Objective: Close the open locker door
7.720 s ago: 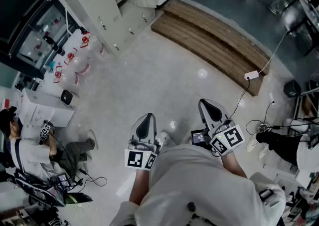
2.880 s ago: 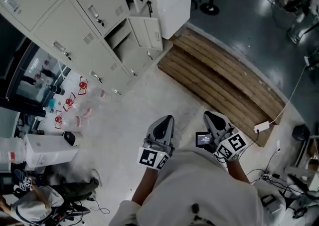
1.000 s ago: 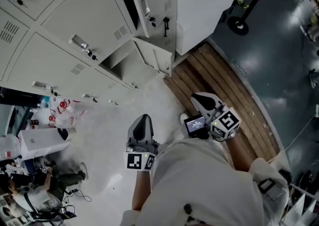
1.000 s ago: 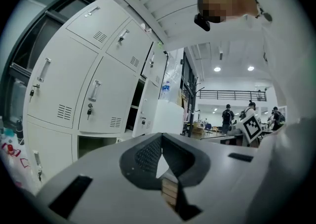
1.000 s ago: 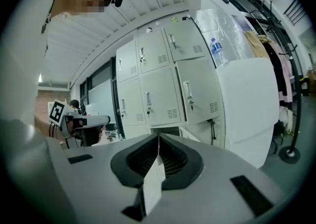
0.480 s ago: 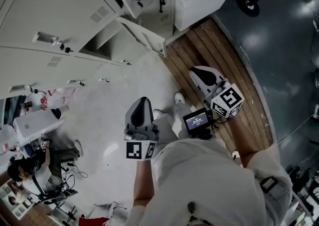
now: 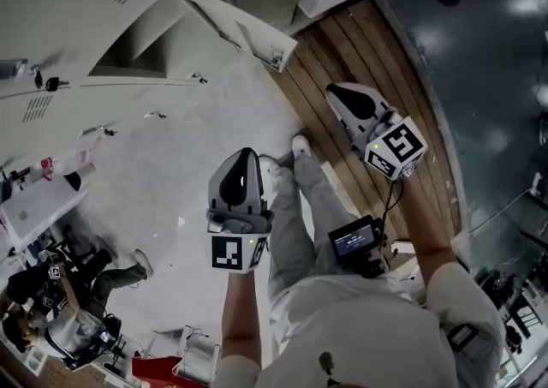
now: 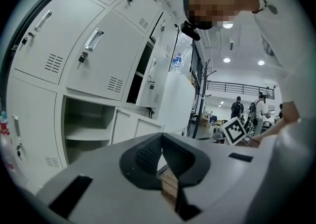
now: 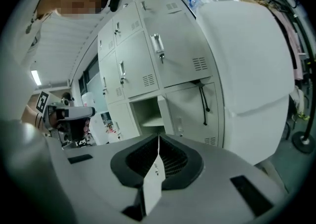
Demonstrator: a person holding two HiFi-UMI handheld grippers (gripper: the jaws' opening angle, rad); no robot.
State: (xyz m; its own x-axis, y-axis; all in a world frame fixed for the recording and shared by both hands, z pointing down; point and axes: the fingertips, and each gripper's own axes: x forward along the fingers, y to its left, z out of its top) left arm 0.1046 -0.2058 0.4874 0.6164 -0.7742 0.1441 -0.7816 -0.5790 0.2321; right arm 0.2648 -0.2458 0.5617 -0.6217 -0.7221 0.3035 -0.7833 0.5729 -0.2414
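The open locker door [image 7: 244, 35] swings out from a low grey compartment [image 7: 137, 52] at the top of the head view. In the left gripper view the hollow compartment [image 8: 84, 124] with its shelf lies ahead to the left, the door [image 8: 136, 126] beside it. The right gripper view shows the same compartment [image 9: 147, 112] and door edge [image 9: 163, 116] straight ahead. My left gripper [image 7: 242, 155] and right gripper [image 7: 338, 91] are both short of the door, touching nothing. The left gripper [image 8: 162, 139] has its jaws together, empty. The right gripper [image 9: 158, 141] is shut and empty too.
A slatted wooden platform [image 7: 360, 52] lies under my right gripper. A tall white cabinet [image 9: 247, 69] stands right of the lockers. My legs and shoes [image 7: 300, 146] are between the grippers. A small screen [image 7: 357, 239] hangs at my waist. A person [image 7: 60, 309] sits on the floor at lower left.
Both grippers have sunk and reached further out from my body. The lockers have slid toward the top of the head view, and my legs have come into sight.
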